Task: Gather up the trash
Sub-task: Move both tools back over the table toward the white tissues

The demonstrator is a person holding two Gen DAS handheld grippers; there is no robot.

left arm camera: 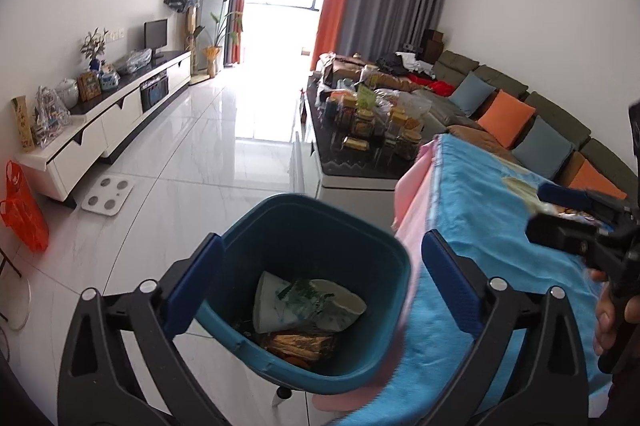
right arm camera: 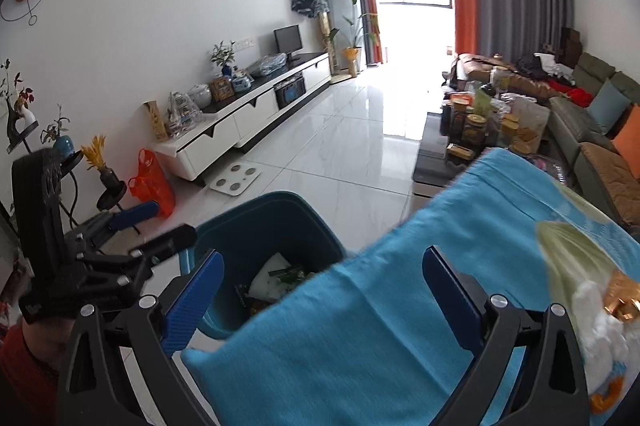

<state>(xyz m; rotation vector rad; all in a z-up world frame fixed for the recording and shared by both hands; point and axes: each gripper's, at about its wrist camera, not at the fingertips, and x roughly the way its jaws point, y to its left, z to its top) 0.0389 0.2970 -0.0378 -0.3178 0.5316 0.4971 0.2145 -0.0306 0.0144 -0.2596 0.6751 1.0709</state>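
A dark teal trash bin (left arm camera: pixel 320 226) stands on the floor beside a table covered with a blue cloth (left arm camera: pixel 492 246). Inside lie a crumpled white wrapper (left arm camera: pixel 304 302) and brown scraps (left arm camera: pixel 300 344). My left gripper (left arm camera: pixel 320 278) is open and empty, directly above the bin's mouth. My right gripper (right arm camera: pixel 320 290) is open and empty over the blue cloth (right arm camera: pixel 400 286), with the bin (right arm camera: pixel 272 226) at its left. The left gripper also shows in the right wrist view (right arm camera: pixel 152 230). White tissue with a gold scrap (right arm camera: pixel 608 318) lies on the cloth at right.
A white TV cabinet (left arm camera: pixel 120 113) runs along the left wall, with an orange plastic bag (left arm camera: pixel 22 214) and a white scale (left arm camera: pixel 107 194) on the floor. A coffee table (left arm camera: pixel 360 169) crowded with jars stands ahead. A sofa (left arm camera: pixel 520 113) lines the right wall.
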